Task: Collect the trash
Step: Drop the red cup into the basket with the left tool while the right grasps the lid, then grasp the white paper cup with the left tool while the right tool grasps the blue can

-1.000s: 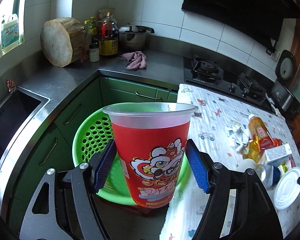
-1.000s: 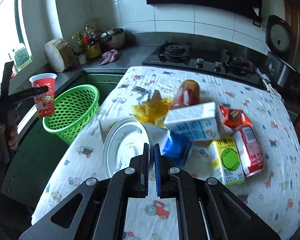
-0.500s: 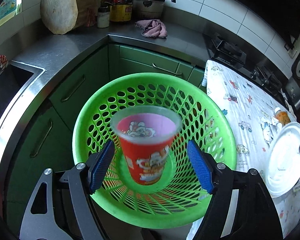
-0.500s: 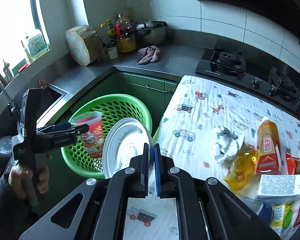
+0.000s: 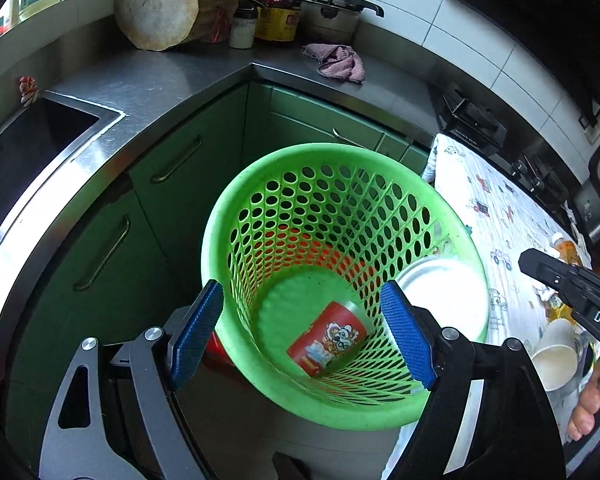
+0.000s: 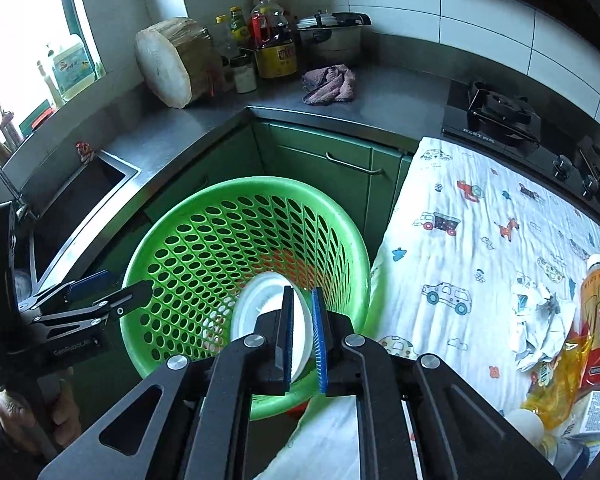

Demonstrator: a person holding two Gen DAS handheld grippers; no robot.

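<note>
Trash goes in the green basket (image 5: 340,280), so the red cup (image 5: 328,338) lies at its bottom below the left gripper (image 5: 302,332) with jaws apart, while the right gripper (image 6: 302,334) has jaws slightly apart around the white lid (image 6: 266,312) over the basket.

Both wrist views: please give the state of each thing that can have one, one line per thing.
red cup: lying on its side at the bottom of the basket.
green basket: upright, holding the cup.
white lid: between the right gripper's pads, over the basket.
left gripper: open, empty.
right gripper: slightly open around the lid.
tea bottle: on the table, capped.
</note>
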